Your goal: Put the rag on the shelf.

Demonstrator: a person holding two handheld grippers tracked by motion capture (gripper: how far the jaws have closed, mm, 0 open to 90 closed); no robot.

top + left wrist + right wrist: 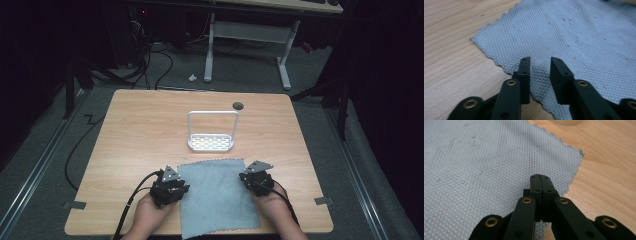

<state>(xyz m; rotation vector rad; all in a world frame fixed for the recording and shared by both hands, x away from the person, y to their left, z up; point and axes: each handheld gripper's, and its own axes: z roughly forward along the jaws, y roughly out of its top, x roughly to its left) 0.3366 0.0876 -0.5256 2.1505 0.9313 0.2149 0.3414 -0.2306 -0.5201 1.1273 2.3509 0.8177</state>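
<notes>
I count one blue-grey waffle-weave cloth [217,197] with pinked edges, lying flat at the near edge of the light wooden table [140,130] — and one white wire rack [212,131] just beyond it. My two hands come in from below, one at each side edge of the cloth. The left gripper [540,62] has its jaws part-open over the cloth's edge, nothing pinched. The right gripper [540,178] has its jaws fully together — whether cloth is caught I cannot tell.

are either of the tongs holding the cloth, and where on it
The right tongs are shut over the cloth near its right edge; whether fabric is pinched cannot be told. The left tongs stand open over its left edge, gripping nothing.
</notes>
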